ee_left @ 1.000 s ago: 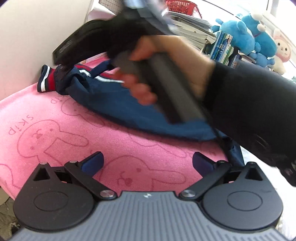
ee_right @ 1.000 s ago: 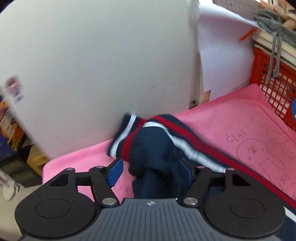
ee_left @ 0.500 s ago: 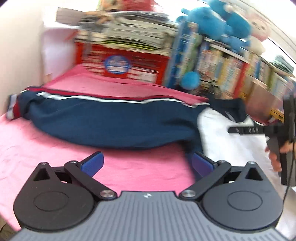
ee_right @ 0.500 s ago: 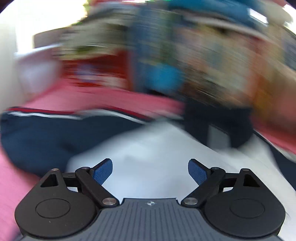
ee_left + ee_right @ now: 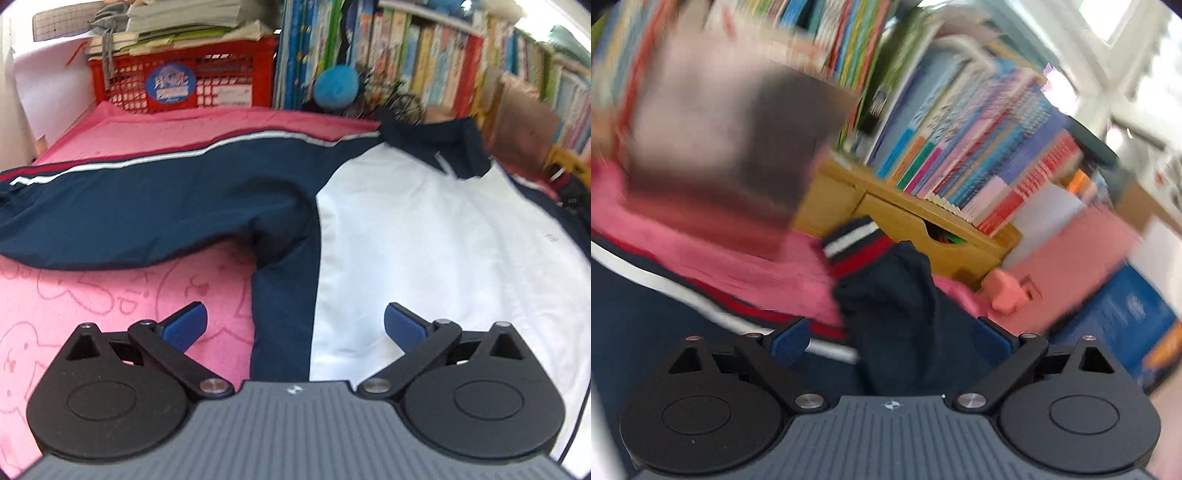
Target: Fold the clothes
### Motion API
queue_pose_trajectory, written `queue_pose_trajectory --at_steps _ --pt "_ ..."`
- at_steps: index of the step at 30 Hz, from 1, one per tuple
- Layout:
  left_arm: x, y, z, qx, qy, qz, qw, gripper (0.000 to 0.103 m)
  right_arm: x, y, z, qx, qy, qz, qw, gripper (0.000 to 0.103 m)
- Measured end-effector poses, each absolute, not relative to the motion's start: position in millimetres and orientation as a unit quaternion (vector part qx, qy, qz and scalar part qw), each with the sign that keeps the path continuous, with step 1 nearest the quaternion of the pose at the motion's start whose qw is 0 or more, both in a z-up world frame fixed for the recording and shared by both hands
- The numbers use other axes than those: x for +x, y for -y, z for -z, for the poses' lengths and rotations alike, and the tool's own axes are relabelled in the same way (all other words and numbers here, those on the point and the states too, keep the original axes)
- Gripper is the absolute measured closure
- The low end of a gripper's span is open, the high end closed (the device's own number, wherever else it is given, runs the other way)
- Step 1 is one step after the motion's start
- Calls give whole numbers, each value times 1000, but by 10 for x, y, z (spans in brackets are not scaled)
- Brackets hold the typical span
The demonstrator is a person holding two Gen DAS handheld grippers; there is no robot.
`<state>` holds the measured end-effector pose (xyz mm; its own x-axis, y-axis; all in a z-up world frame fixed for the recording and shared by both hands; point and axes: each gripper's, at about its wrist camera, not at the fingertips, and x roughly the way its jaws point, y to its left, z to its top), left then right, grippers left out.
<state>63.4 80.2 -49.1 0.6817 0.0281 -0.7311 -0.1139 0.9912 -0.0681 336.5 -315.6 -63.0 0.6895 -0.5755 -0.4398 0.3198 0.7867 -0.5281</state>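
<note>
While the left gripper (image 5: 293, 325) hovers with its jaws spread wide and empty over the jacket (image 5: 406, 229), the garment lies flat on the pink towel (image 5: 110, 280), one navy sleeve (image 5: 129, 206) stretched away from the white body. Beyond the jacket stands a red crate (image 5: 184, 85). The right gripper (image 5: 892, 341), blurred, seems parted around a bunched sleeve cuff (image 5: 857, 247), not clamped.
</note>
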Motion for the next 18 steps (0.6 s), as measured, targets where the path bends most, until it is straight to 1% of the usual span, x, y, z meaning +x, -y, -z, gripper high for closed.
queue_pose_trajectory --at_steps 1,2,3,4,5,7,13,15,16,18 --pt "650 -792 509 -52 -402 -46 913 0 3475 3229 685 -211 -314 254 890 10" --pt "666 -796 515 -50 -407 -52 911 0 3586 3302 741 -213 -323 259 885 29" --pt "674 -792 517 -48 -407 -54 910 0 3679 3388 788 -210 -334 264 880 51" --pt "683 -788 519 -47 -408 -56 910 0 3714 3495 800 -196 -345 275 876 92" --pt "691 -785 521 -45 -409 -58 910 0 3711 3584 776 -182 -347 287 874 95" --pt "712 -776 524 -41 -409 -61 909 0 3497 3754 607 -163 -333 302 878 96" --pt "761 -764 496 -32 -408 -52 911 0 2521 4246 -98 -119 -264 329 899 96" --pt "759 -769 487 -31 -407 -49 912 0 2209 4457 -341 -100 -261 332 901 95" --pt "755 -772 485 -32 -407 -48 912 0 2137 4542 -393 -91 -270 326 902 93" --pt "746 -778 481 -32 -406 -47 912 0 2116 4514 -327 -80 -280 298 909 82"
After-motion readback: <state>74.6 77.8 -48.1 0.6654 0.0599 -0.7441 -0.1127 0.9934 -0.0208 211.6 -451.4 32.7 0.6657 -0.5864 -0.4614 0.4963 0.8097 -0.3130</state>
